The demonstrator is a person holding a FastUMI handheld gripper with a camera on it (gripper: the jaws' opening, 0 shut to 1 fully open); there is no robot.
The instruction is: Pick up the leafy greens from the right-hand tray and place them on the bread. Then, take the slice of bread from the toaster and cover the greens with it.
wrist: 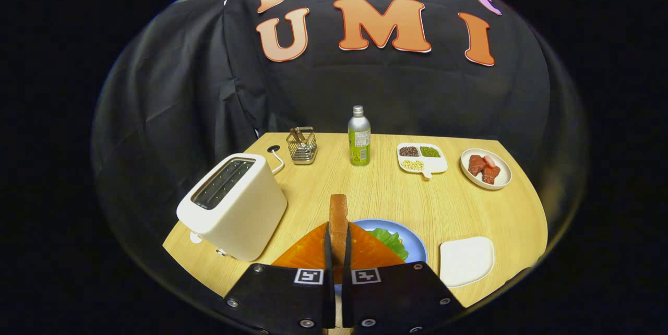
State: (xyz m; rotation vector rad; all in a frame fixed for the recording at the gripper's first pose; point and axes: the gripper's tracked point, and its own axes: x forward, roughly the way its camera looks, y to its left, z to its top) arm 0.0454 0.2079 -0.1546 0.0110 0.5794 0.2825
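My gripper is shut on a slice of bread, held upright and edge-on between the two fingers. Just beyond the fingers lies a blue plate with leafy greens on it; the bread under the greens is hidden by the fingers. The held slice hangs above that plate. A white toaster stands to the left of the fingers, its slots dark. To the right of the plate sits a white square tray with nothing on it.
At the table's back stand a wire holder, a green bottle with a silver top, a divided white dish of beans and a white plate of red meat pieces. The toaster's cord runs to a hole in the tabletop.
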